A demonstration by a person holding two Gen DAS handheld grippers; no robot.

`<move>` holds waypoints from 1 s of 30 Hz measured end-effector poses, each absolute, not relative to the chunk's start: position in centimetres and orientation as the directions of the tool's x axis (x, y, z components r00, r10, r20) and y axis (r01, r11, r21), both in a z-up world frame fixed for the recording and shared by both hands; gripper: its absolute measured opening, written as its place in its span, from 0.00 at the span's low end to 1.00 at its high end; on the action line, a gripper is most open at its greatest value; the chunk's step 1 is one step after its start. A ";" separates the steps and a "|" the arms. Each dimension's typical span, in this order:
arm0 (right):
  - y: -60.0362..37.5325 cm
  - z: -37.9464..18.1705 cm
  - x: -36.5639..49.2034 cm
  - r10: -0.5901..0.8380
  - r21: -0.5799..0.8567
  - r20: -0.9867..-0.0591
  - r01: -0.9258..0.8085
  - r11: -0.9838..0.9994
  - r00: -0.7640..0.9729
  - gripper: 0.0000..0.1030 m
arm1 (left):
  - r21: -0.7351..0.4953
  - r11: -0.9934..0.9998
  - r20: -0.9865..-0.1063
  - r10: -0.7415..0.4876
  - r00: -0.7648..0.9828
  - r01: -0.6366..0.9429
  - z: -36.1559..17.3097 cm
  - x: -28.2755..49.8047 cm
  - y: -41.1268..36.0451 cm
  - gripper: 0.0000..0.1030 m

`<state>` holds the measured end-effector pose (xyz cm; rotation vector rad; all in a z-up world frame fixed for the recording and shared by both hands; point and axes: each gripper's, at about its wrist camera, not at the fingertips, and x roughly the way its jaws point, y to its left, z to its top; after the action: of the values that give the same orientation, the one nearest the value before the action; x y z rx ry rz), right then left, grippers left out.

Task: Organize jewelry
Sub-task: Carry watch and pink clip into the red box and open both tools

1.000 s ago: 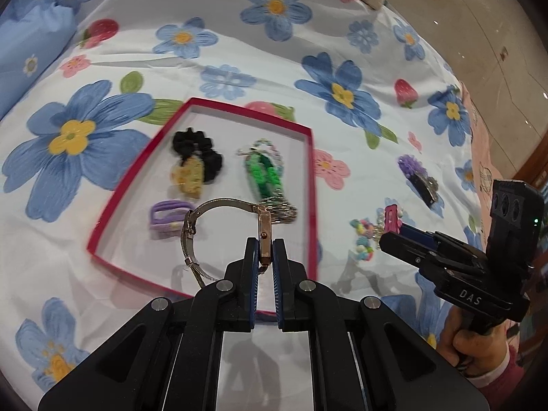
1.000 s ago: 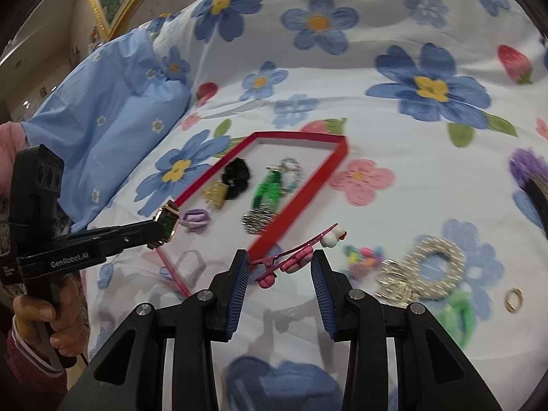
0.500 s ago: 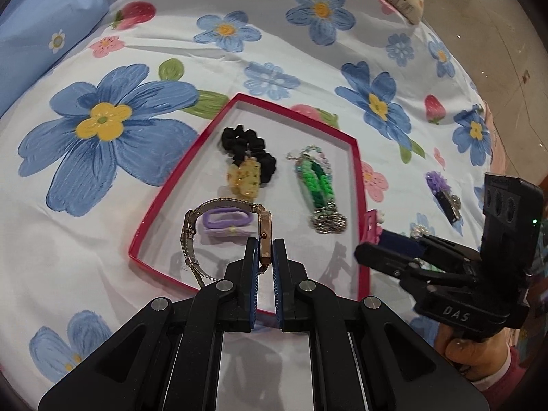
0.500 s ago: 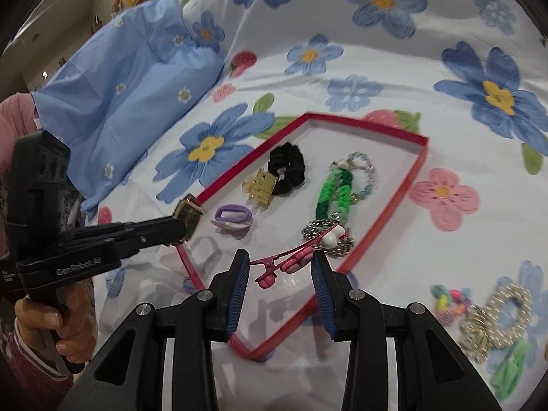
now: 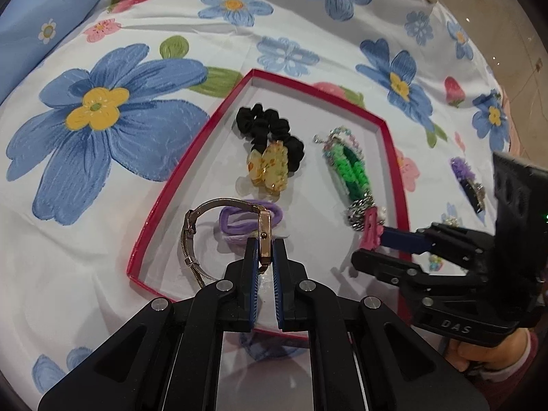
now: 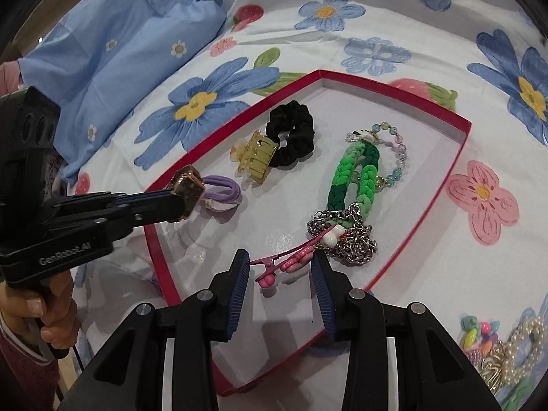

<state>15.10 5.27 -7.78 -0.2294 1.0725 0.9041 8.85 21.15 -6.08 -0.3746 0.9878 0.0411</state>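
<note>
So both grippers are over the red tray that sits on the flowery bedsheet. The left gripper has its fingers pinched narrow on the rose-gold case of a watch, with the mesh band looping off to the left and down toward the tray floor; from the right wrist view you can see the case face sticking out past the fingertips, just above the purple hair tie. The right gripper is spread fairly wide, and a pink hair clip lies across the gap between its fingers. I honestly can't tell whether the pads are actually touching it or it's resting on the tray, but its white tip sits right against the silver chain. Already in the tray: a black scrunchie touching a yellow claw clip, a green braided bracelet with a beaded bracelet tangled at its far end. Outside the tray, off to the right on the sheet, there's a pearl scrunchie next to some colourful beads, and a purple hair clip.
</note>
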 end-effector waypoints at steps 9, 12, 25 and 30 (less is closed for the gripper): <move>5.7 -7.9 15.2 0.497 0.213 -0.853 -0.760 0.614 0.162 0.38 | -0.256 0.946 -0.841 -0.116 0.528 -0.200 -6.9 9.5 20.7 0.07; 5.8 -7.9 15.2 0.490 0.202 -0.856 -0.766 0.610 0.165 0.38 | -0.257 0.945 -0.842 -0.116 0.527 -0.204 -6.9 9.5 20.8 0.07; 5.8 -7.9 15.1 0.491 0.202 -0.856 -0.770 0.606 0.162 0.40 | -0.270 0.938 -0.833 -0.113 0.542 -0.218 -6.1 9.1 20.9 0.13; 5.3 -7.6 15.0 0.500 0.210 -0.850 -0.764 0.610 0.166 0.40 | -0.270 0.937 -0.824 -0.107 0.557 -0.219 -5.4 8.6 21.0 0.18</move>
<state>14.99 5.32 -7.56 -0.2934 1.0706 0.9186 8.61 20.96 -5.42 -0.3641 0.9838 0.0681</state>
